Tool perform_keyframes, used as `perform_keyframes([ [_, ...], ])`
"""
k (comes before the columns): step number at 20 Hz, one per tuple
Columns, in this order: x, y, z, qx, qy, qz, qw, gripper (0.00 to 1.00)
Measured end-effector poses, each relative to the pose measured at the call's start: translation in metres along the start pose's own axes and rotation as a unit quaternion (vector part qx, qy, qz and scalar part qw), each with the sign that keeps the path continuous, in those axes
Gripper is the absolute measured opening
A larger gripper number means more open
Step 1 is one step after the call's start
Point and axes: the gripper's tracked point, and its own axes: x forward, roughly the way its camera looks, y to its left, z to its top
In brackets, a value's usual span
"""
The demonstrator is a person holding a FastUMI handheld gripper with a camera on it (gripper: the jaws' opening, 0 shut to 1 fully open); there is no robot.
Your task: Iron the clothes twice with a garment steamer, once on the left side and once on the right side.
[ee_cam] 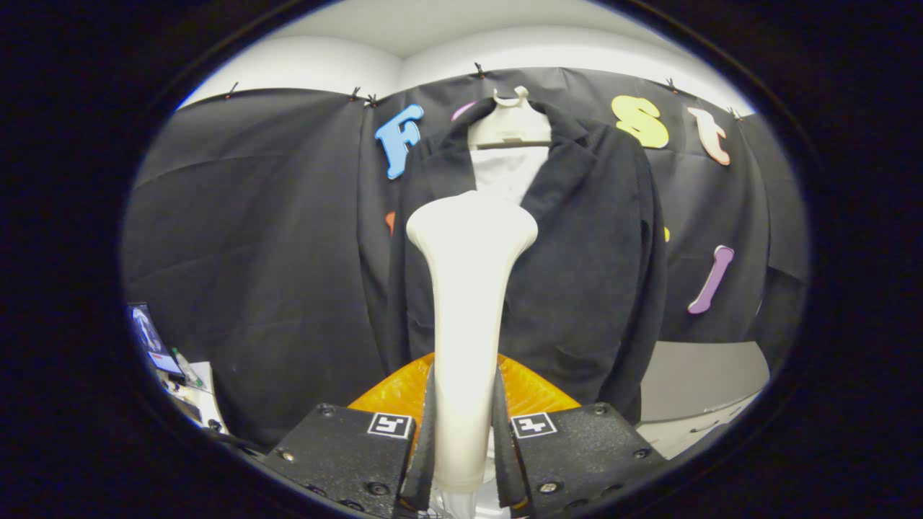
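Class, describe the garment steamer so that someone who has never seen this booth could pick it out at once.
Find the dark jacket hanging on a pale hanger against the booth's black wall. In front of it rises the garment steamer, its handle clamped between both fingers of the tongs. It is the one cream, long-necked thing with a wide flared head.

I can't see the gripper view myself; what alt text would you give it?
The gripper is shut on the handle of a cream garment steamer, whose head points up toward a dark jacket. The jacket hangs on a pale hanger against the booth's black cloth wall, just beyond the steamer. An orange ribbed piece sits behind the fingers.
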Motion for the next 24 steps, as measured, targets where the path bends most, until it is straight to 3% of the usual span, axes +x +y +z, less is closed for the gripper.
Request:
perform_keyframes([
  [12, 0.059, 0.068, 0.104, -0.016, -0.055, 0.013, 0.998, 0.37],
  [17, 0.09, 0.078, 0.109, -0.026, -0.046, -0.003, 0.999, 0.37],
  [24, 0.107, 0.068, 0.071, -0.02, -0.012, -0.018, 1.0, 0.37],
])
